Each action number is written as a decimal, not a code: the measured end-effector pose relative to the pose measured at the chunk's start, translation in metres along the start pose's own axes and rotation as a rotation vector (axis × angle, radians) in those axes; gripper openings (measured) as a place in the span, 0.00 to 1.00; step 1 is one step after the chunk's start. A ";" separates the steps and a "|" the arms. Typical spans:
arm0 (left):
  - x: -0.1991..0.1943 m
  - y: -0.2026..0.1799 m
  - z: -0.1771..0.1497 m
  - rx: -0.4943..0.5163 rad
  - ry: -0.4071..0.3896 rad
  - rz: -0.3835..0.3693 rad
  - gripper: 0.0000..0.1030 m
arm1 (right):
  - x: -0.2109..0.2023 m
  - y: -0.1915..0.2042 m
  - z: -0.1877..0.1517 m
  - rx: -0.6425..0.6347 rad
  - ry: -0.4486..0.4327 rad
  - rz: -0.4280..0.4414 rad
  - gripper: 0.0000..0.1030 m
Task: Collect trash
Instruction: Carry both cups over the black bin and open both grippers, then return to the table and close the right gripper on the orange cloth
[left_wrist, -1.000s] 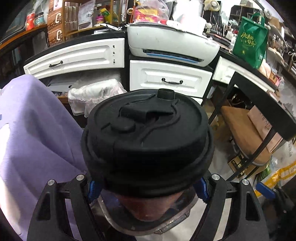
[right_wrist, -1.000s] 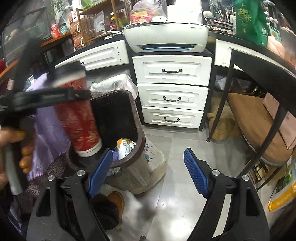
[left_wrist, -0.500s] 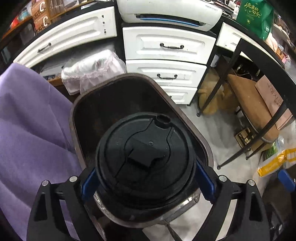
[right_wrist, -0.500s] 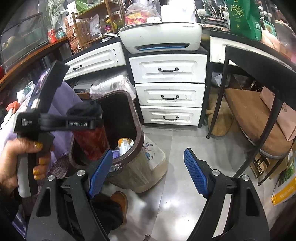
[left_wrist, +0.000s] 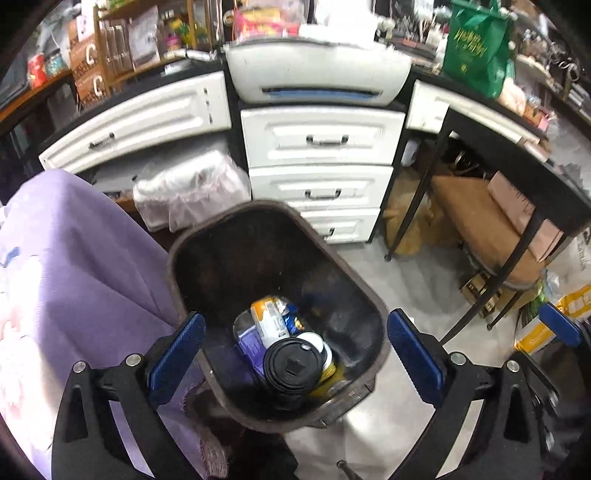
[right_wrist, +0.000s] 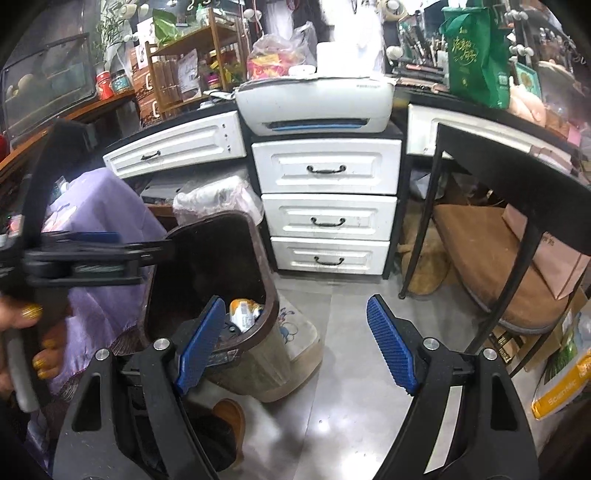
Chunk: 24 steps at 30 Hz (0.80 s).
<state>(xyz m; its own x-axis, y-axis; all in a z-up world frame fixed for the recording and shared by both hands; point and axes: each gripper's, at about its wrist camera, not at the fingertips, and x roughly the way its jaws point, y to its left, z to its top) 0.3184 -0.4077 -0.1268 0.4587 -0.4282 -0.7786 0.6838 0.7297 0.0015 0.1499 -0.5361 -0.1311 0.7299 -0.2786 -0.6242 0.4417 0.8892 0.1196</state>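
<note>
The left gripper (left_wrist: 295, 343) is held above the trash bin (left_wrist: 376, 314) with its jaws spread wide, and nothing is kept between the blue pads (left_wrist: 177, 350). The right gripper (right_wrist: 295, 343) is also opened wide and empty; it is pointed at the grey floor (right_wrist: 351, 332) just beside the bin.

Inside the bin a cup with a black lid (left_wrist: 291, 365) is seen, lying on other rubbish, among it a yellow and white package (left_wrist: 267, 317). So this piece of trash is judged to be already collected. Whether more trash is left somewhere cannot be told from these views; some packages are seen on the floor at the right, under the black table (right_wrist: 517, 173), but it is not clear that they are trash.

For moving away, free room is found straight above the bin and over the floor to the right. The bin rim is close under the left pads. A purple cloth (left_wrist: 74, 277) is touching the bin on the left, and the white drawers (right_wrist: 328, 214) stand near behind it, so a withdrawal upward seems the safest.
</note>
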 end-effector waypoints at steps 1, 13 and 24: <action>-0.009 -0.001 -0.001 0.003 -0.022 -0.005 0.95 | -0.002 0.000 0.001 -0.003 -0.007 -0.004 0.77; -0.131 0.027 -0.028 -0.015 -0.265 0.011 0.95 | -0.022 0.042 0.023 -0.081 -0.038 0.060 0.79; -0.177 0.117 -0.077 -0.115 -0.219 0.089 0.95 | -0.031 0.170 0.038 -0.249 -0.010 0.316 0.79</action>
<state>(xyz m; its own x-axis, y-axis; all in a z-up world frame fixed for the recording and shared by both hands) 0.2740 -0.2054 -0.0369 0.6347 -0.4558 -0.6240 0.5722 0.8199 -0.0168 0.2220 -0.3904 -0.0616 0.8152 0.0203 -0.5788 0.0557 0.9920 0.1132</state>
